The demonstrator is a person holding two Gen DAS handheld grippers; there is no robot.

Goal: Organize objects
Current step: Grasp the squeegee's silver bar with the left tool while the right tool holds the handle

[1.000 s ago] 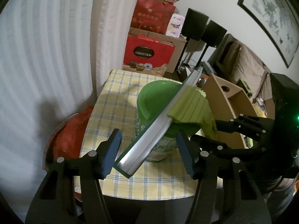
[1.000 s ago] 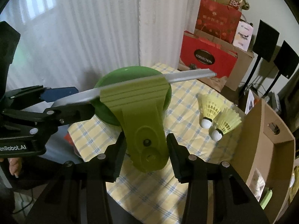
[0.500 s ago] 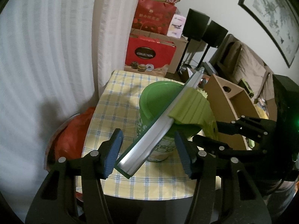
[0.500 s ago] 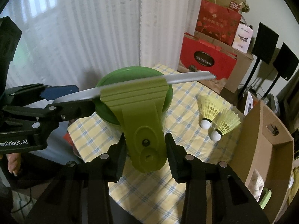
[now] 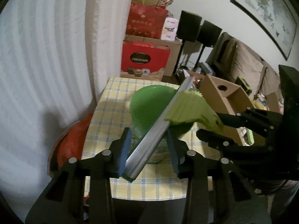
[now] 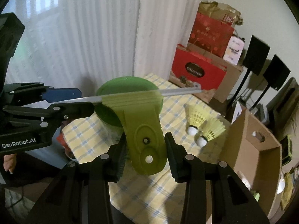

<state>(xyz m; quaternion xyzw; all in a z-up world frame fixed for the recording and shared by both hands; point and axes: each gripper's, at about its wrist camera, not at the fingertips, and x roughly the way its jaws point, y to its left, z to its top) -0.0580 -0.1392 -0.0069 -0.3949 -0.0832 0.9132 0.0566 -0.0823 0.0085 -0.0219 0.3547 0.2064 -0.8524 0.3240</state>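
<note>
A squeegee with a lime-green handle and a long silver blade hangs in the air above a jar with a green lid on the checked tablecloth. My right gripper is shut on the handle, one pad on each side. My left gripper straddles the near end of the blade. Its jaws are closing, and a gap still shows between the blade and the right-hand pad. In the right wrist view the left gripper reaches in from the left along the blade.
Two yellow shuttlecocks lie on the cloth to the right of the jar. An open cardboard box stands beyond the table's right edge. Red gift bags and black speakers stand behind, and a white curtain hangs at the left.
The left gripper's jaws have narrowed around the end of the silver blade. The right gripper keeps its hold on the green handle, and the squeegee has barely moved.
</note>
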